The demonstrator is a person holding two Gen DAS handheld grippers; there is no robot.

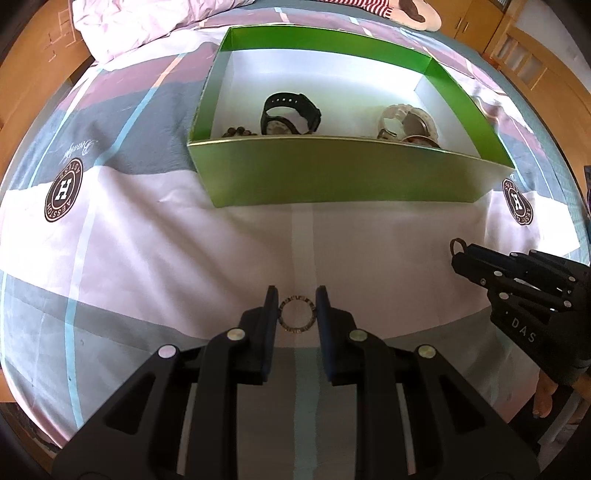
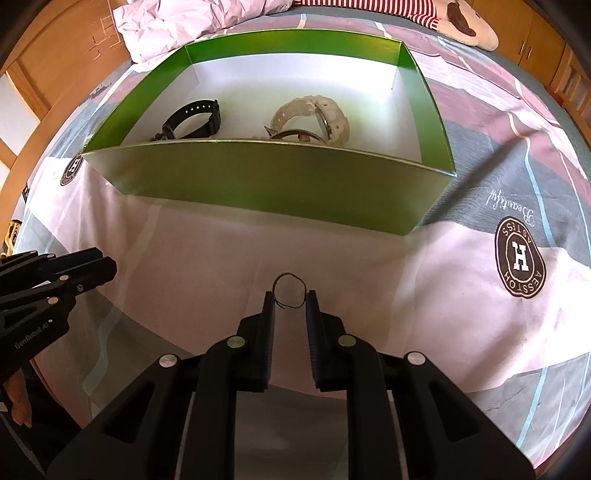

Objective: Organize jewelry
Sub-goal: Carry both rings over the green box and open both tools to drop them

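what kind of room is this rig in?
Most likely a bedroom: the green box sits on a bed with a patchwork bedsheet, a rumpled duvet and a plush toy lie at the far end, and wooden cabinets stand behind.

"GenRobot.AI" on left gripper

The work surface was a bed covered by a patchwork-print sheet in pink, grey and white blocks with pale blue stripes and round brown "H" emblems. A crumpled pink duvet lay at the far end, beside a plush toy in red-and-white stripes. Wooden cabinets stood behind. Daylight was bright and even.
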